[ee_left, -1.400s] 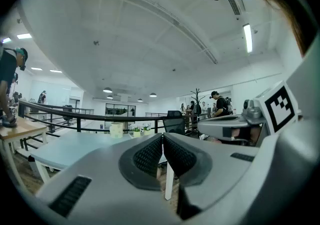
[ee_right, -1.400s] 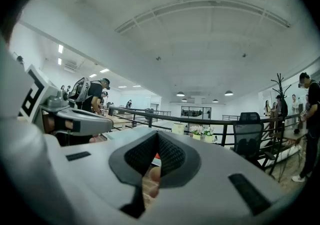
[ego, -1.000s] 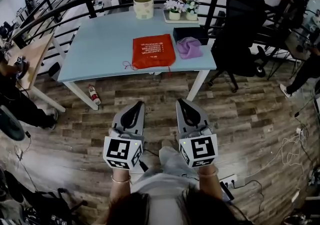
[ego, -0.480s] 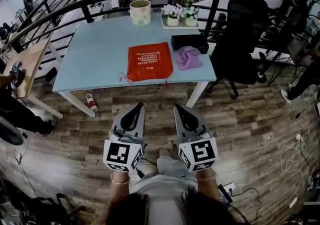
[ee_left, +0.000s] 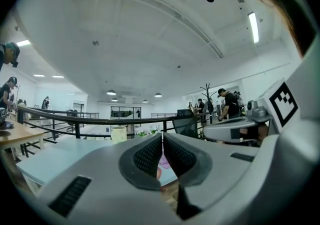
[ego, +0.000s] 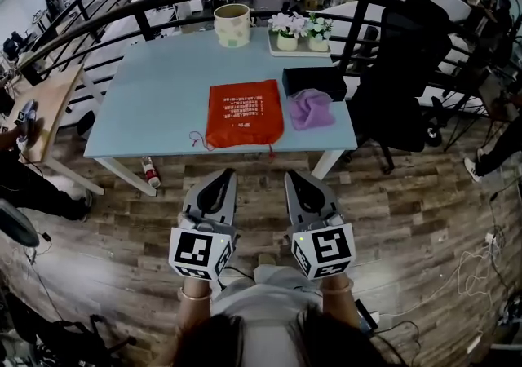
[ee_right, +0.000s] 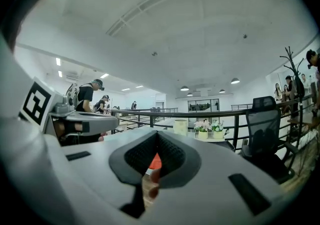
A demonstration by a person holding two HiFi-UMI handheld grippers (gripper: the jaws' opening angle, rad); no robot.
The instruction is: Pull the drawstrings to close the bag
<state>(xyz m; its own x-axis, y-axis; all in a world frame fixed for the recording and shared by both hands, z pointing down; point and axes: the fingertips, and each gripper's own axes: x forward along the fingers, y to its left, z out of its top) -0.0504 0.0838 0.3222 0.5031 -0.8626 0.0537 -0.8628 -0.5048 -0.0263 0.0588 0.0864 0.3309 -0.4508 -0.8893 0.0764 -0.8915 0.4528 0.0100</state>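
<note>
Head view: orange bag (ego: 245, 112) lies flat on the table (ego: 155, 104), drawstrings (ego: 200, 140) at its near edge; left tool (ego: 223, 173) and right tool (ego: 293, 174) are both clenched empty, level, short of the table, probably just approach posture.

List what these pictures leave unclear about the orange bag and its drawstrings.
- Bag mouth: head view, orange bag too small to tell open or cinched.
- Bag print: head view, too small to read.
- Drawstrings: head view, thin; their ends cannot be traced.
- Both gripper views: the jaws in front hide nearly all of the bag.
</note>
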